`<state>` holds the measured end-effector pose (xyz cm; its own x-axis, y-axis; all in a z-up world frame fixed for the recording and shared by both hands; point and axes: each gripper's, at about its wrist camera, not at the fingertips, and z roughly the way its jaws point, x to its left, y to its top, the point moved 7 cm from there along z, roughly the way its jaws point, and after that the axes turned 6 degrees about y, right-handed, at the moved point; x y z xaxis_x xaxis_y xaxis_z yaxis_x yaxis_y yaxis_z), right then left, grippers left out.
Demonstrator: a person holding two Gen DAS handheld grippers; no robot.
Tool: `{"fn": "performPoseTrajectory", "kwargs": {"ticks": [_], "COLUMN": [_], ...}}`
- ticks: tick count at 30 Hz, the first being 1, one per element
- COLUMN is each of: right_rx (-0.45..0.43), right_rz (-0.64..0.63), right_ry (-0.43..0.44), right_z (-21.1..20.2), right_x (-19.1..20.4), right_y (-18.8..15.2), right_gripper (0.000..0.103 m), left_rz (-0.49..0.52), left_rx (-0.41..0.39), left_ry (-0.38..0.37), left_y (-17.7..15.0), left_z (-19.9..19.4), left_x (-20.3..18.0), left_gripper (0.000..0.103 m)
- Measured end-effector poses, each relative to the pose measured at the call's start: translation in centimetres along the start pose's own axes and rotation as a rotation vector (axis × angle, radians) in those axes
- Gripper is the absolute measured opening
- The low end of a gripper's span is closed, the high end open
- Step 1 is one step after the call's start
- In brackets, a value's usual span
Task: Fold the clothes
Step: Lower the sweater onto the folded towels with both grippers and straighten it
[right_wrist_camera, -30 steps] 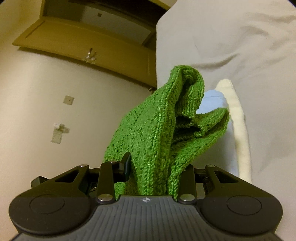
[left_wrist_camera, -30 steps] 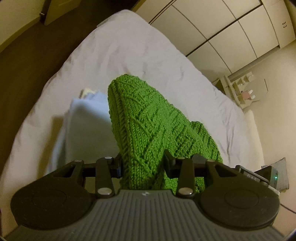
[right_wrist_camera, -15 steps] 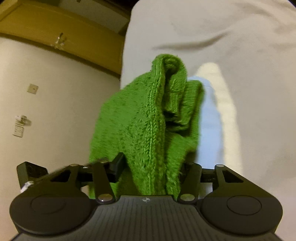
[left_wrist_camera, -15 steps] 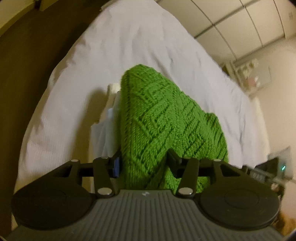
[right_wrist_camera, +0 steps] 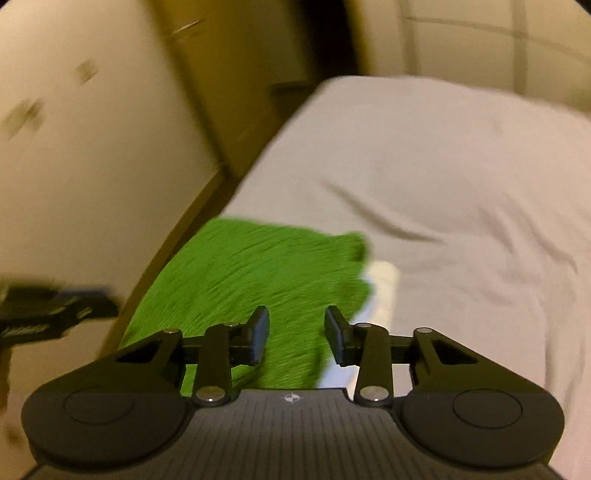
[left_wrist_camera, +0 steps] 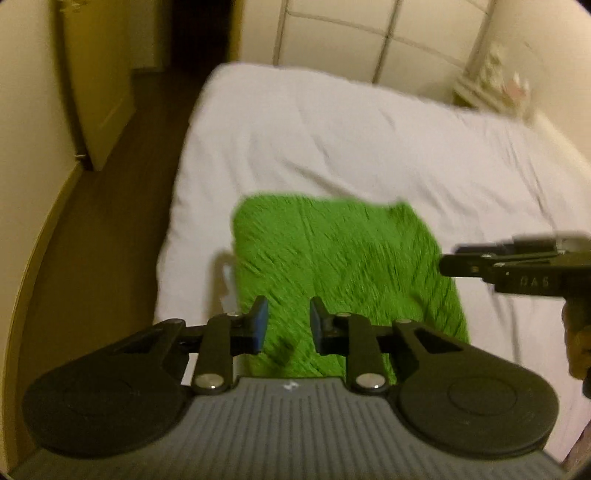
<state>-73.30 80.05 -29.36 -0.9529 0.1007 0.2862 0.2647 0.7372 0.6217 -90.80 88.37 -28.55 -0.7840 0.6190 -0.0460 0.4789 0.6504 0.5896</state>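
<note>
A green knit sweater [left_wrist_camera: 332, 266] lies folded flat near the corner of the white bed [left_wrist_camera: 332, 129], blurred by motion. It covers a pile; a light blue edge [left_wrist_camera: 227, 280] and a cream edge [right_wrist_camera: 384, 273] peek out beside it. My left gripper [left_wrist_camera: 288, 321] hovers above the sweater's near edge, its jaws closing with nothing between them. My right gripper [right_wrist_camera: 297, 332] hangs over the sweater [right_wrist_camera: 258, 273] from the other side, jaws also closing on nothing. Each gripper shows side-on in the other's view: the right gripper [left_wrist_camera: 448, 264] and the left gripper [right_wrist_camera: 107, 302].
Dark wood floor [left_wrist_camera: 92, 240] runs along the bed's left side, with a wooden door [left_wrist_camera: 96, 92] beyond it. White closet panels [left_wrist_camera: 369, 33] stand behind the bed and a small shelf [left_wrist_camera: 495, 81] at the back right. Bare sheet [right_wrist_camera: 443, 166] stretches past the pile.
Both grippers let go of the green sweater they held up; it now lies flat on the pile. Both drew back and rolled level, their jaws narrowing.
</note>
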Motion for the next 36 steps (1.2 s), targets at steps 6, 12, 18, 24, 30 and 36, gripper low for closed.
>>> {"fn": "performPoseTrajectory", "kwargs": {"ticks": [6, 12, 18, 24, 30, 36], "right_rx": [0.156, 0.178, 0.099, 0.151, 0.275, 0.191], "right_rz": [-0.066, -0.101, -0.02, -0.09, -0.096, -0.066], "right_ry": [-0.028, -0.02, 0.02, 0.093, 0.11, 0.055], "right_z": [5.2, 5.3, 1.1, 0.6, 2.7, 2.7], "right_x": [0.0, 0.1, 1.1, 4.8, 5.1, 4.8], "right_y": [-4.7, -4.7, -2.6, -4.3, -4.3, 3.2], "right_gripper": [0.03, 0.03, 0.033, 0.033, 0.034, 0.034], "left_rz": [-0.027, -0.023, -0.009, 0.041, 0.02, -0.06], "left_rx": [0.074, 0.059, 0.0, 0.065, 0.083, -0.003], "left_ry": [0.035, 0.062, 0.008, 0.006, 0.04, 0.031], "left_y": [-3.6, -3.8, -3.3, -6.8, -6.5, 0.1], "left_z": [3.9, 3.6, -1.3, -1.3, -1.6, -1.8], "left_x": [1.0, 0.8, -0.8, -1.6, -0.7, 1.5], "left_gripper": [0.019, 0.02, 0.017, 0.018, 0.02, 0.016]}}
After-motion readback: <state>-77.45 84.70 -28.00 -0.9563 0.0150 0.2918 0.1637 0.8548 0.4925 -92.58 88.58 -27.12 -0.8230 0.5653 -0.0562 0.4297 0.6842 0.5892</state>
